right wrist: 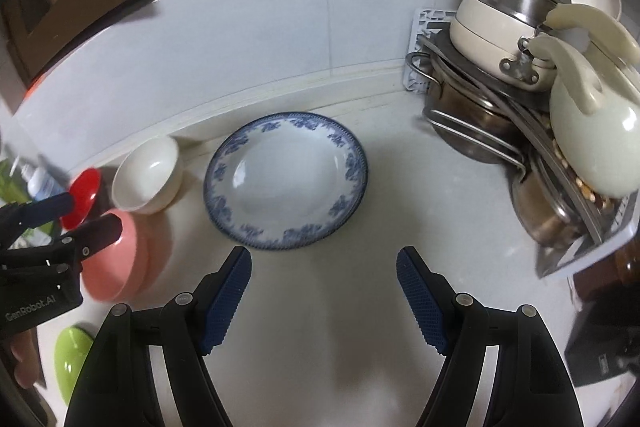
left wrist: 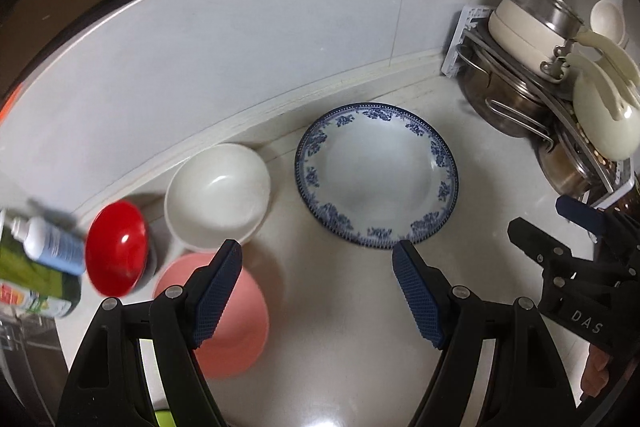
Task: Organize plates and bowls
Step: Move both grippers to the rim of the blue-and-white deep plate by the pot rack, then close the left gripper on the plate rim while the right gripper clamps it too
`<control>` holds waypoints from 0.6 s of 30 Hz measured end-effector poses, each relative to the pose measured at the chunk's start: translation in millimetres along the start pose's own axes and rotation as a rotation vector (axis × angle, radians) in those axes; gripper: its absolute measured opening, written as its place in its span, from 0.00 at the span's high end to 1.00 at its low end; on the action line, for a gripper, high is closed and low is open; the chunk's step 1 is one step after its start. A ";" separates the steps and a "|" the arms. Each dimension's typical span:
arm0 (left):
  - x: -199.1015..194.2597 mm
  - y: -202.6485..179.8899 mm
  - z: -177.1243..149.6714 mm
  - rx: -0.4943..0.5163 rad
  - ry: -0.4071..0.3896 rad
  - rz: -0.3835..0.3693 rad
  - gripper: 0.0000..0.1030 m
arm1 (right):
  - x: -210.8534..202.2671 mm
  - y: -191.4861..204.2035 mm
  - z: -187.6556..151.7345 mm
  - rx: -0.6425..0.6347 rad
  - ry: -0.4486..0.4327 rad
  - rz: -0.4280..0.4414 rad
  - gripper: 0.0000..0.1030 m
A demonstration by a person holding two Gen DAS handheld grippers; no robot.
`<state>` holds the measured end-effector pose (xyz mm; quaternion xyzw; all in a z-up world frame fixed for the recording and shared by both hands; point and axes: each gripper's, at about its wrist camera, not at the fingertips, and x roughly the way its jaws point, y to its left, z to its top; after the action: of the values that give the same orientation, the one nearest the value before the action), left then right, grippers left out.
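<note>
The left hand-held gripper [left wrist: 318, 251] hung wide and empty over the counter [left wrist: 340, 307], and the right hand-held gripper [right wrist: 324, 259] likewise. Just beyond both lay the blue plate [right wrist: 286, 181]; to its left sat the white bowl [left wrist: 218, 197], red bowl [left wrist: 116, 247] and pink bowl [left wrist: 240, 323].

both wrist cameras look steeply down at the white counter [left wrist: 340, 327] from close above. the left view sits further left, centred between white bowl [left wrist: 218, 195] and blue-patterned plate [left wrist: 376, 173]; the right view faces the plate [right wrist: 286, 181] head-on. they share plate, bowls, and the pot rack [right wrist: 560, 131] at right.
</note>
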<state>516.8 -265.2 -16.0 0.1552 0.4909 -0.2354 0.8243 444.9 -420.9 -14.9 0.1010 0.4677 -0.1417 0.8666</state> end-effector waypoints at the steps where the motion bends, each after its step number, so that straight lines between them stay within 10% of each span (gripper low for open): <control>1: 4.1 -0.2 5.8 0.005 0.007 0.001 0.25 | 5.1 -3.6 7.7 0.009 0.012 0.002 0.26; 18: 102.8 6.9 73.7 -0.003 0.130 -0.036 0.32 | 104.0 -30.7 76.2 0.097 0.166 0.024 0.27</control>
<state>616.7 -319.5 -71.9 0.1602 0.5463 -0.2389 0.7867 548.4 -488.9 -62.2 0.1598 0.5292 -0.1447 0.8206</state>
